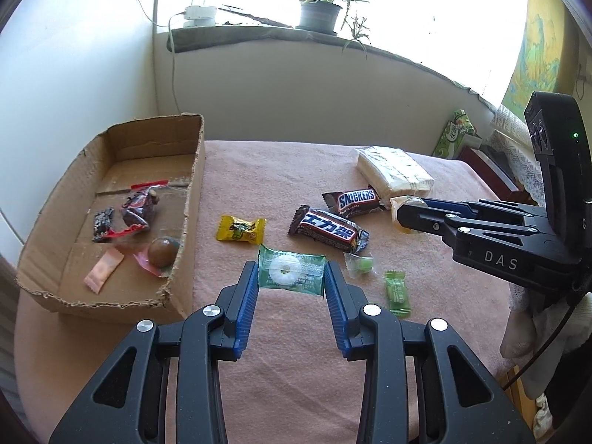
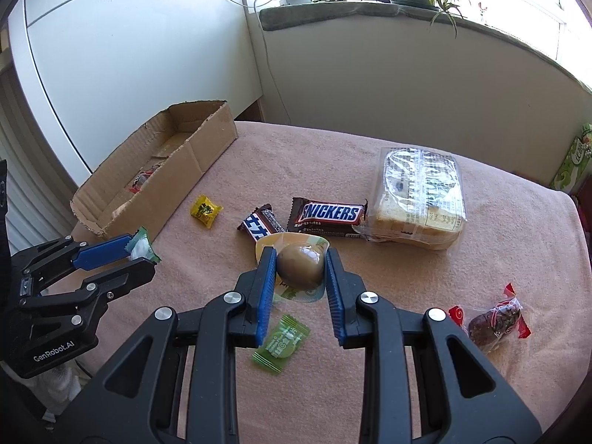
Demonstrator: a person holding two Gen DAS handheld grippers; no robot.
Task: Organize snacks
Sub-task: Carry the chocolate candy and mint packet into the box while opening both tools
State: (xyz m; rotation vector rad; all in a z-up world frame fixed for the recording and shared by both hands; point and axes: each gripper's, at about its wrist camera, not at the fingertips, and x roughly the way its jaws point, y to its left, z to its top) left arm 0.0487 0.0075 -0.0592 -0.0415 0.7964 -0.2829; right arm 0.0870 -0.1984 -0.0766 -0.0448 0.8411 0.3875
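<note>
My left gripper (image 1: 291, 277) is shut on a green-wrapped ring candy (image 1: 290, 271), held just right of the cardboard box (image 1: 185, 229). The box holds several wrapped snacks, among them a brown packed egg (image 1: 161, 252). My right gripper (image 2: 300, 270) is shut on a packed brown egg (image 2: 300, 265) above the pink cloth. In the right wrist view the left gripper (image 2: 142, 253) shows at the left, holding the green candy (image 2: 142, 247) near the box (image 2: 177, 181). In the left wrist view the right gripper (image 1: 401, 214) shows at the right.
On the pink cloth (image 1: 281, 170) lie two Snickers bars (image 2: 327, 216), (image 1: 327, 229), a yellow candy (image 1: 240, 228), small green candies (image 1: 396, 292), (image 2: 282, 344), a bread pack (image 2: 421, 203) and a red-wrapped snack (image 2: 494, 320). Wall and windowsill stand behind.
</note>
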